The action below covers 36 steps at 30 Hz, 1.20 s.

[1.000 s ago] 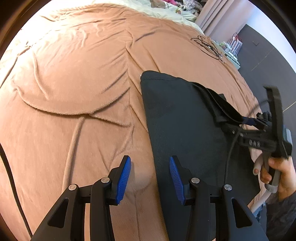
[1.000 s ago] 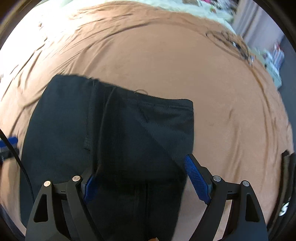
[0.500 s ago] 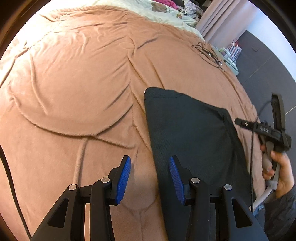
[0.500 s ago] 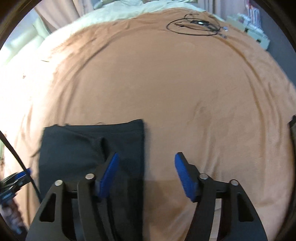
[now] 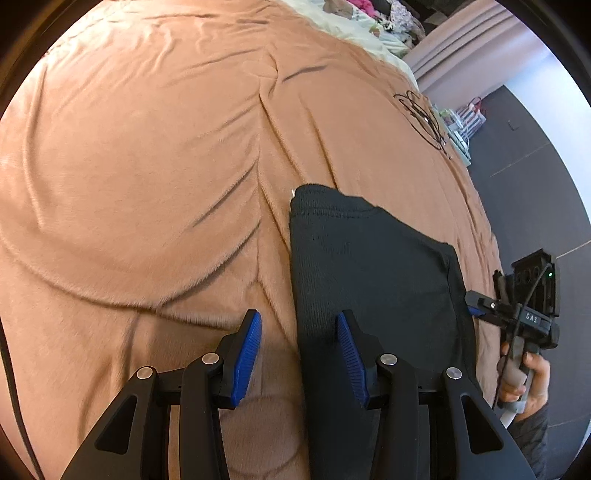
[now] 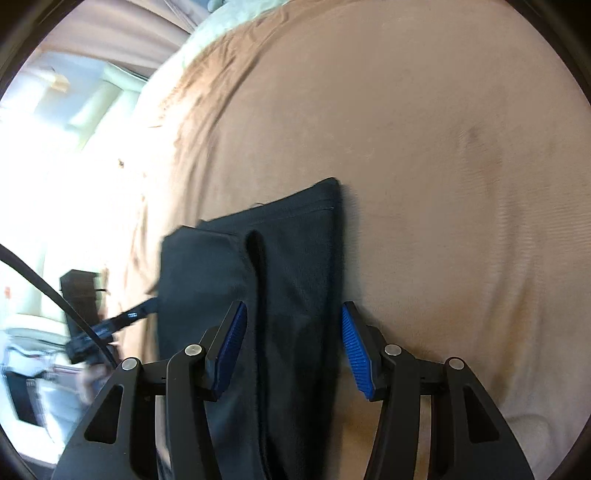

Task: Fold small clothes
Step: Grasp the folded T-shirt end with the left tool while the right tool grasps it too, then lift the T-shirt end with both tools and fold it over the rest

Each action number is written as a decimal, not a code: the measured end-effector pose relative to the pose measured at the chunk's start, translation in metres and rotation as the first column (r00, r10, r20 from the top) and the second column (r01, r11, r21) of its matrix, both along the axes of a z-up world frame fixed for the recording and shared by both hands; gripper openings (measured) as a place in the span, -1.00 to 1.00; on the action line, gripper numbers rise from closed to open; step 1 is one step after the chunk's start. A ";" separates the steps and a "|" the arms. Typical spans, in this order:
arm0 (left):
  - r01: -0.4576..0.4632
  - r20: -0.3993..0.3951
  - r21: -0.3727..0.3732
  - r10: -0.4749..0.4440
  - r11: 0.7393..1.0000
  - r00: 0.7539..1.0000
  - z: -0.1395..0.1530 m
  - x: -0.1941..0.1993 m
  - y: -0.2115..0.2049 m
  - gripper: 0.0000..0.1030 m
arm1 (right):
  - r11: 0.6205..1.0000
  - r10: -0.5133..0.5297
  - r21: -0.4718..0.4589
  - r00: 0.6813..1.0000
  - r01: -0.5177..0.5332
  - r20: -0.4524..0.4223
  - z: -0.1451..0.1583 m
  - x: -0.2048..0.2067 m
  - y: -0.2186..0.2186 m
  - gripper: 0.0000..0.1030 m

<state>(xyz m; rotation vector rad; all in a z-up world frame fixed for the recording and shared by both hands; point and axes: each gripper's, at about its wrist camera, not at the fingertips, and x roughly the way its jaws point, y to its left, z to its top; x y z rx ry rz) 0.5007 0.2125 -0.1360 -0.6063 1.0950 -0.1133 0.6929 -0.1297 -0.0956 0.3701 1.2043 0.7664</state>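
A black garment [image 5: 373, 280] lies folded flat on the brown blanket [image 5: 147, 184]. My left gripper [image 5: 299, 354] is open and empty, its jaws astride the garment's left edge near its near end. My right gripper [image 6: 291, 347] is open and empty, hovering over the garment's [image 6: 288, 266] right half, where a lengthwise fold ridge runs. The right gripper also shows in the left wrist view [image 5: 476, 304] at the garment's right edge, held by a hand. The left gripper shows blurred in the right wrist view [image 6: 125, 319].
A coil of black cable [image 5: 424, 118] lies on the blanket far right. Light bedding and clothes [image 5: 354, 18] pile at the far end. The bed's right edge drops to a dark floor [image 5: 535, 177]. A cable [image 6: 55, 295] crosses the right wrist view.
The right gripper let go of the garment's flap and opened; the garment now lies folded flat. The right gripper swung round to the garment's right side. The left gripper stayed put, open.
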 end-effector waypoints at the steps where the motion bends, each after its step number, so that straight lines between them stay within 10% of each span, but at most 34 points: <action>1: -0.001 0.004 -0.010 0.001 1.000 1.000 0.000 0.003 0.000 -0.12 | 1.000 0.004 0.019 1.000 -0.004 -0.006 -0.002 0.004 -0.002 -0.03; 13: -0.027 0.017 -0.048 0.028 0.998 0.999 -0.010 0.037 0.007 -0.45 | 0.994 0.081 0.068 0.996 -0.083 0.029 -0.028 0.043 0.029 -0.08; 15: -0.026 0.018 -0.024 0.026 0.999 0.999 -0.008 0.040 0.005 -0.66 | 0.997 0.077 -0.004 0.996 -0.077 0.051 -0.027 0.043 0.040 -0.53; 19: -0.027 0.037 -0.005 0.028 1.000 0.999 0.001 0.037 0.002 -0.83 | 0.995 0.078 -0.077 0.991 -0.070 0.105 -0.014 0.033 0.048 -0.82; 36: 0.047 0.273 0.057 -0.061 0.997 0.960 0.149 -0.015 -0.049 -0.89 | 0.999 -0.009 -0.031 0.922 0.023 0.387 0.099 -0.092 -0.009 -0.85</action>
